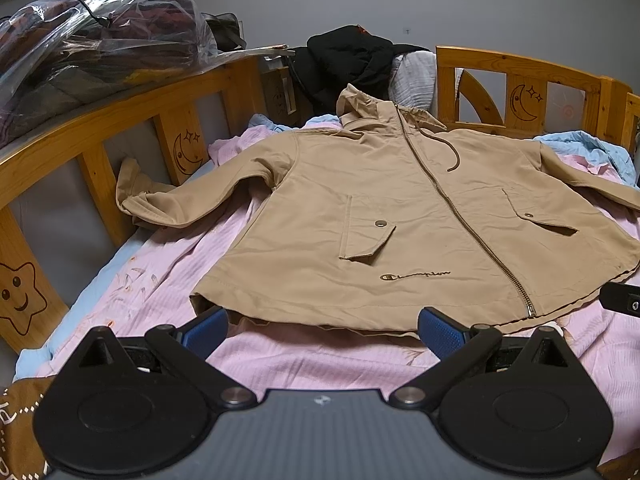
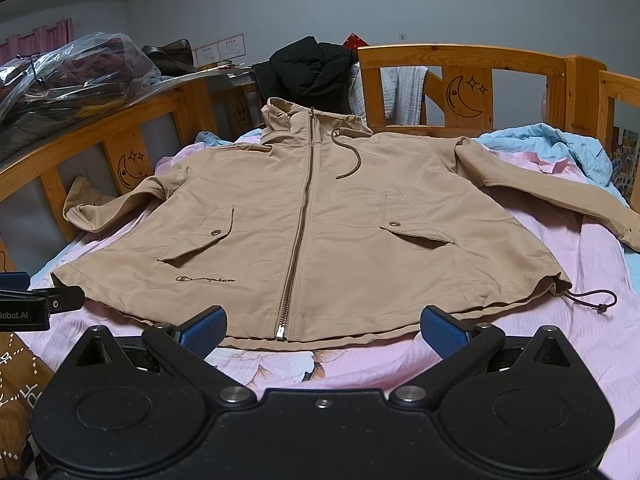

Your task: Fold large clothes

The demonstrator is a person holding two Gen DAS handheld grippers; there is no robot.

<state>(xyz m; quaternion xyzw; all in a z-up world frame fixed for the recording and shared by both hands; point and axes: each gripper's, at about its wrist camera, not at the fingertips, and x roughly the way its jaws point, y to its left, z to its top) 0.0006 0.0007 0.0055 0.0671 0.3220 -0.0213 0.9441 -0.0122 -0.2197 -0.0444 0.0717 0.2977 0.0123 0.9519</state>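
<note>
A tan hooded jacket (image 1: pixel 400 216) (image 2: pixel 320 216) lies flat and zipped, front up, on a pink bedsheet (image 1: pixel 320 360) (image 2: pixel 560 340), hood toward the headboard, both sleeves spread sideways. My left gripper (image 1: pixel 322 330) is open just short of the hem, left of the zipper end, holding nothing. Open too, my right gripper (image 2: pixel 322 328) faces the hem around the zipper bottom (image 2: pixel 280 332), with nothing between its blue pads (image 2: pixel 202 330). The hem drawcord (image 2: pixel 592 300) trails off at the right corner. Part of the left gripper (image 2: pixel 24 304) shows at the far left of the right wrist view.
Wooden bed rails (image 1: pixel 132 120) (image 2: pixel 460 56) with moon and star carvings run along the left and far sides. A black coat (image 1: pixel 348 60) (image 2: pixel 308 68) is piled behind the hood. Bagged clothes in clear plastic (image 1: pixel 80 40) sit beyond the left rail. A blue blanket (image 2: pixel 560 148) bunches at right.
</note>
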